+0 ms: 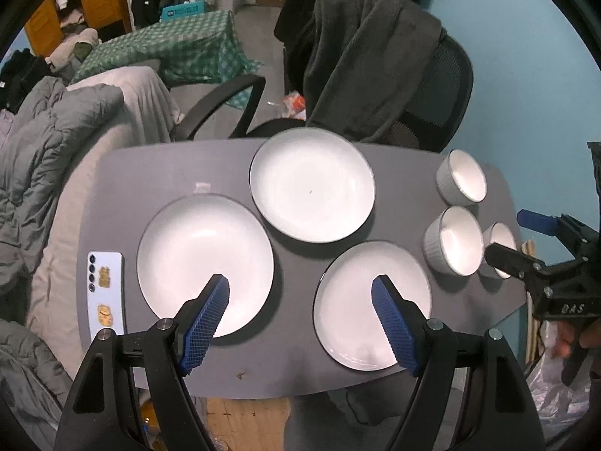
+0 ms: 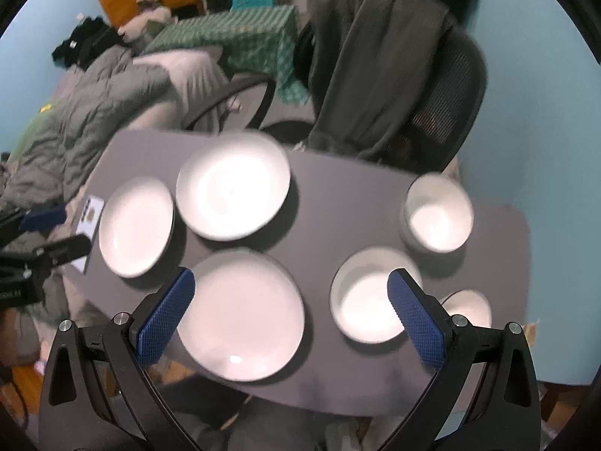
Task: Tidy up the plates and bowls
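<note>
Three plates (image 1: 312,185) lie spread across the middle of the grey table (image 1: 157,165), and three bowls (image 1: 461,176) sit clustered at its right edge. Both the left tool (image 1: 300,293) and the right tool (image 2: 291,287) hover above, spread wide and empty.

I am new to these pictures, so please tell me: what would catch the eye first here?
Three white plates lie apart in a triangle on the grey table, with three white bowls along its right side. Both grippers, left and right, hover open above them. A phone lies at the table's left edge.
</note>
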### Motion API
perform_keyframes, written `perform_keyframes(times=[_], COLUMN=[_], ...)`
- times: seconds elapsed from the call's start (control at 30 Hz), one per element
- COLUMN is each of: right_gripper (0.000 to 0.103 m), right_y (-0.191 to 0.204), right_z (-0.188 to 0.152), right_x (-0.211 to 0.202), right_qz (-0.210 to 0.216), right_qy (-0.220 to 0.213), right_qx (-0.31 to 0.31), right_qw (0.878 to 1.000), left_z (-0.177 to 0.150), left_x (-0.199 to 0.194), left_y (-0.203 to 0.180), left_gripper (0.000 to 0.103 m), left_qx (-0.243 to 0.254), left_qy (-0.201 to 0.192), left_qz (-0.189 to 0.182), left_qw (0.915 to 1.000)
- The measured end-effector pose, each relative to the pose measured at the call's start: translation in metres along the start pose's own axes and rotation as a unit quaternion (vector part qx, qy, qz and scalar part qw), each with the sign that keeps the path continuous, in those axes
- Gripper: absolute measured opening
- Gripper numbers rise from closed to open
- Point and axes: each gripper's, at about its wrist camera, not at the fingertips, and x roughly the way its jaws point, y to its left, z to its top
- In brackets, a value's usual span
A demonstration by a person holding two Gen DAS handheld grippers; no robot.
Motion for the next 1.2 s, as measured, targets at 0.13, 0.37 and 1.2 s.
perform_keyframes(times=[0.13,0.37,1.2], right_gripper=[0.101,0.101,0.070], right_y=[0.000,-0.005,-0.027], right_z=[-0.018,-0.047,-0.093], right_x=[0.025,0.065,0.127], right_qz=[0.005,0.018,0.052], right_qy=[0.028,0.070,0.122], right_qx=[-0.010,0.003,0.071], right_qw=[1.000,0.997,0.989], left_z=[-0.012,-0.028,-0.056], left_x=[0.025,0.058,0.140], left_y=[-0.001,-0.003,-0.017], left_gripper=[0.079,0.079,0.079], left_qx=[0.015,0.028,0.045], left_qy=[0.014,0.042,0.092], left_qz=[0.005,0.003,0.000], left_qw=[0.9998,0.9987,0.9947])
